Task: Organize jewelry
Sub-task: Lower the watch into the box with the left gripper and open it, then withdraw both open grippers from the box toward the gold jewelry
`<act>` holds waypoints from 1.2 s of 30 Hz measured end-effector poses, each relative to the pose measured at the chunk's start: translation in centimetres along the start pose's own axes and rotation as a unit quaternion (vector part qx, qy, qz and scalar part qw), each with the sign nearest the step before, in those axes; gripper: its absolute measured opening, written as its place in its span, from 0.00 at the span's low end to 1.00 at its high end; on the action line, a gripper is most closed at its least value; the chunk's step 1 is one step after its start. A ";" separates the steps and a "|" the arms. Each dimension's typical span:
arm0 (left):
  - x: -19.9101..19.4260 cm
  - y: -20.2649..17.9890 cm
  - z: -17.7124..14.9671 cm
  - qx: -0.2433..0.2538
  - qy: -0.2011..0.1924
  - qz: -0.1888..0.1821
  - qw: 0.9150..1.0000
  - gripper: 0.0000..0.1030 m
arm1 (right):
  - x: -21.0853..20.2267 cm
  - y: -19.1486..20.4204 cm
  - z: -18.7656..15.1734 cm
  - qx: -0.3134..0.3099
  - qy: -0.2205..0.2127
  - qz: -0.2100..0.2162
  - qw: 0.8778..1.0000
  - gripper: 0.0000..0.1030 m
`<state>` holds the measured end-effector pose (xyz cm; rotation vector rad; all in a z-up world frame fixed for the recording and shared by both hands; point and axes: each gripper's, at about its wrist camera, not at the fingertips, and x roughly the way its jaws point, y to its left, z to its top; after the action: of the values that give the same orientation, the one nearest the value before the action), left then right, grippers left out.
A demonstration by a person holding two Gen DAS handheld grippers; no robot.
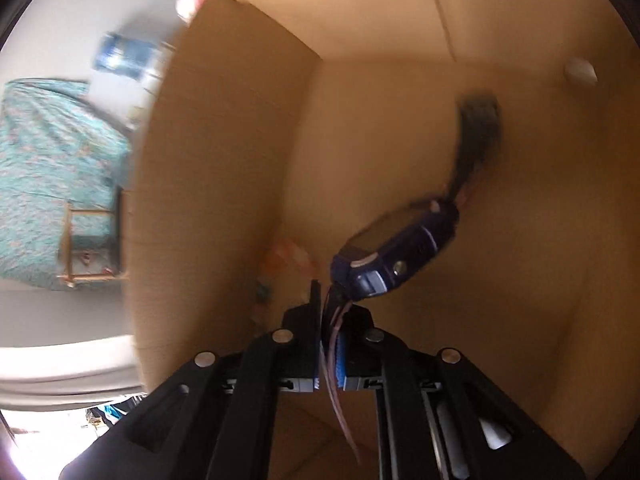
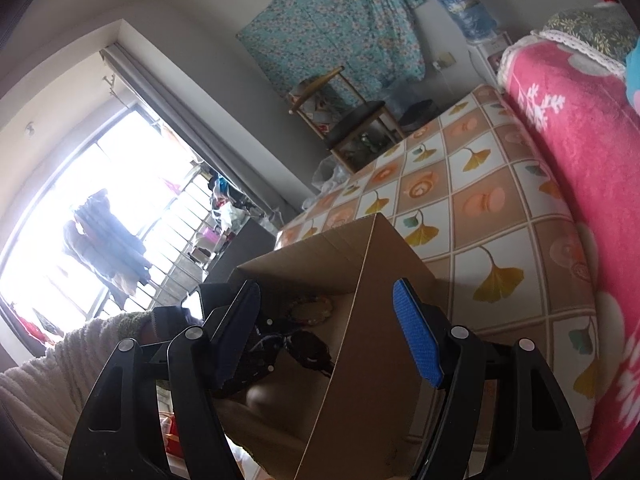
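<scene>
In the left wrist view I look down into a cardboard box (image 1: 224, 160). A blue watch (image 1: 392, 252) with a dark strap hangs blurred just past my left gripper (image 1: 334, 308). Its pinkish strap end runs through the narrow gap between the pads, which stand slightly apart and do not press on it. A blurred orange and pink item (image 1: 284, 260) lies in the box corner. In the right wrist view my right gripper (image 2: 328, 332) stands wide open astride the box (image 2: 380, 300) wall, holding nothing. Inside lie a dark piece (image 2: 308, 348) and a golden beaded ring (image 2: 310, 308).
The box sits on a bed with a leaf-patterned sheet (image 2: 480, 200). A pink blanket (image 2: 580, 160) is piled along the right. A fuzzy white sleeve (image 2: 60, 360) reaches in from the left. A wooden stool (image 2: 360, 128) and a bright window (image 2: 80, 200) are beyond.
</scene>
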<state>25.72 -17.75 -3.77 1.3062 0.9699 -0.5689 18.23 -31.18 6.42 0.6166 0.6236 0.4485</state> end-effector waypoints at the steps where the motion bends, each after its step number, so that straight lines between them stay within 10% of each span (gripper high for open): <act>1: 0.3 -0.1 -0.4 0.003 0.013 -0.013 1.000 0.19 | 0.0 0.1 -0.1 -0.001 0.000 0.001 1.000 0.65; 6: -0.2 1.5 -1.8 -0.034 0.021 -0.070 0.997 0.46 | -0.1 0.1 -0.1 -0.001 0.000 -0.002 1.000 0.65; 13: -3.9 5.6 -2.7 -0.085 -0.064 -0.154 0.982 0.46 | -0.2 -0.1 -0.1 0.004 -0.004 0.004 1.000 0.65; 22: -0.9 1.6 -0.3 -0.017 -0.022 -0.159 0.987 0.50 | -0.6 -0.6 0.1 0.012 -0.007 0.007 1.000 0.65; 36: 0.9 6.5 3.4 -0.091 -0.026 -0.155 0.983 0.40 | -1.6 -3.0 0.5 0.040 -0.020 0.010 0.999 0.65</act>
<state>32.35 -19.49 -1.15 0.9796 1.1619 -0.7302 17.98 -34.45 5.45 0.7063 0.5992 0.4306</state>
